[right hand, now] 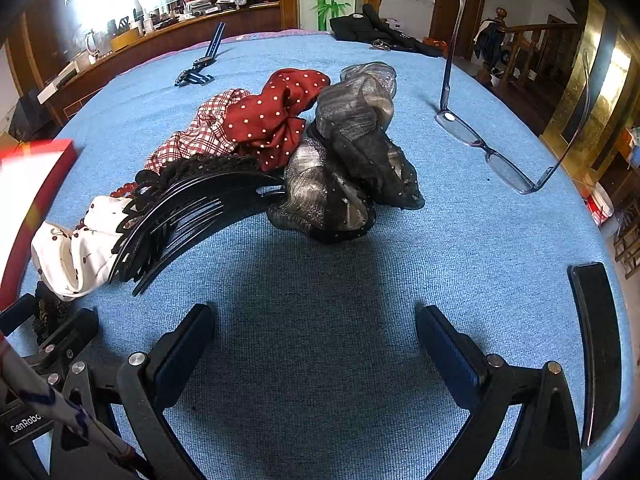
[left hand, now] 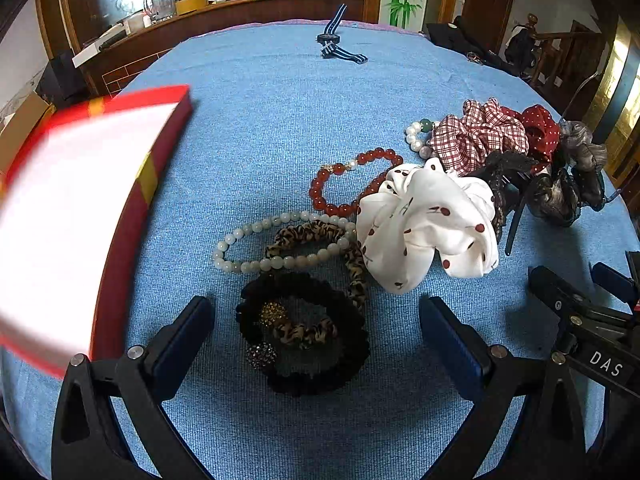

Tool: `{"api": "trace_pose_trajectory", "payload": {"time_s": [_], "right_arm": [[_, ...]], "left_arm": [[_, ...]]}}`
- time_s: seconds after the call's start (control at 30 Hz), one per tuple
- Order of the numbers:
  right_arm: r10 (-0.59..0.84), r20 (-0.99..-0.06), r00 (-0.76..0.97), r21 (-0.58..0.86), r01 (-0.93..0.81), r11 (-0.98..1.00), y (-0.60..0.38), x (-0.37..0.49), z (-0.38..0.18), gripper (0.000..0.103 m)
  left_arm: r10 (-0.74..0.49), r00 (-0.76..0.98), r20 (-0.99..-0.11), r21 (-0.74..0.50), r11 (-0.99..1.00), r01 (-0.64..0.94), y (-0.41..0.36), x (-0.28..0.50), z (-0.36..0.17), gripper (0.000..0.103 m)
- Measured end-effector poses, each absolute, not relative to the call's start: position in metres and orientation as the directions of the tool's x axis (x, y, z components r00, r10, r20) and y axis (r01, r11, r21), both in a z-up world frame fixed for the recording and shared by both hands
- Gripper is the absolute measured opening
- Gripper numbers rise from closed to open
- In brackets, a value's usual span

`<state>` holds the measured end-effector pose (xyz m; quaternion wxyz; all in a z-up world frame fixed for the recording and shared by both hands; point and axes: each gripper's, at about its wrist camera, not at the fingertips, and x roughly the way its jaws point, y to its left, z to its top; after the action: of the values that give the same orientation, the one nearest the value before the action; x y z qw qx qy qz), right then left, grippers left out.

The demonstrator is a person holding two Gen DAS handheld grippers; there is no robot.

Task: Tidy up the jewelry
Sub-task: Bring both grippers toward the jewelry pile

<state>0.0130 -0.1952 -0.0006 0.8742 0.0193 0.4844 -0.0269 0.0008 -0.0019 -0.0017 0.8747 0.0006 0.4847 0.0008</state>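
Note:
A pile of jewelry and hair ties lies on the blue cloth. In the left wrist view my left gripper is open, its fingers either side of a black scrunchie with a leopard hair tie. Beyond lie a white bead necklace, a red bead bracelet, a white cherry scrunchie and a plaid scrunchie. My right gripper is open and empty over bare cloth, short of a black comb clip, a red dotted scrunchie and a grey scrunchie.
A red box with a white inside stands at the left, also in the right wrist view. A striped-strap watch lies far back. Glasses rest at the right. A black curved headband lies at the right edge.

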Motion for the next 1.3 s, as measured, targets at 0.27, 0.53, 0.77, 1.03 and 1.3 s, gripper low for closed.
{"api": "trace_pose_trajectory", "payload": {"time_s": [0.27, 0.53, 0.77, 1.03, 1.3], "right_arm": [[-0.028, -0.848, 0.529, 0.008, 0.066, 0.998, -0.195, 0.013, 0.0, 0.103], [-0.029, -0.848, 0.529, 0.007, 0.066, 0.998, -0.195, 0.013, 0.0, 0.103], [-0.039, -0.849, 0.528, 0.005, 0.083, 0.997, -0.196, 0.014, -0.001, 0.103], [0.054, -0.845, 0.533, 0.095, 0.05, 0.994, -0.2, -0.015, 0.015, 0.102], [0.1, -0.74, 0.665, 0.155, 0.023, 0.988, -0.213, -0.067, 0.074, 0.103]], "left_arm": [[0.002, 0.531, -0.847, 0.001, 1.0, -0.001, -0.001, 0.0, 0.0, 0.103], [0.002, 0.531, -0.847, 0.001, 1.0, -0.001, -0.002, 0.0, 0.001, 0.103], [0.002, 0.532, -0.847, 0.001, 1.0, -0.003, -0.001, 0.0, 0.001, 0.103], [0.002, 0.594, -0.804, 0.03, 0.999, 0.038, 0.001, -0.026, 0.023, 0.103], [-0.002, 0.728, -0.686, 0.059, 0.997, 0.058, 0.015, -0.074, 0.078, 0.103]]}}
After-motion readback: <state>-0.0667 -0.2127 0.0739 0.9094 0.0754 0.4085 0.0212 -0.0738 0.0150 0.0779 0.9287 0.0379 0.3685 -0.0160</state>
